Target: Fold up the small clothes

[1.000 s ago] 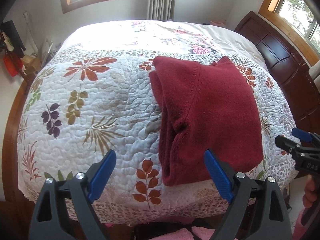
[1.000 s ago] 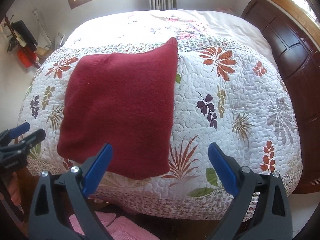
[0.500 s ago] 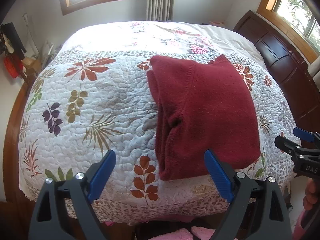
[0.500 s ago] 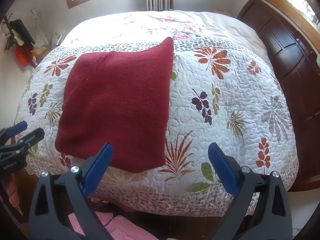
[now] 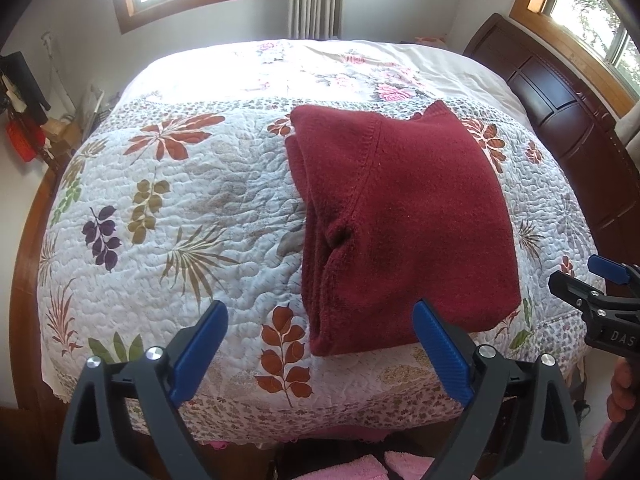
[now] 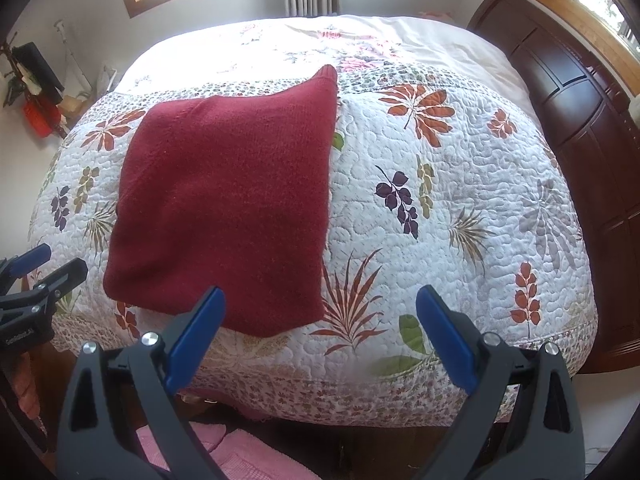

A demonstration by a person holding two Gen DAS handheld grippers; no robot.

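Left wrist view: folded maroon sweater (image 5: pixel 404 224) on bed (image 5: pixel 168 208), ahead-right of spread, empty left gripper (image 5: pixel 320 354); right gripper (image 6: pixel 320 350) likewise spread, empty.

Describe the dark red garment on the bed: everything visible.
The dark red sweater looks like a fuzzy fleece-like knit, folded into a rough rectangle with stacked layers showing along its left edge and a stitched seam running across the top layer. One corner sticks up at the far right. It lies flat on the floral quilt near the bed's front edge. Neither the left gripper nor the right gripper touches it; both are open.
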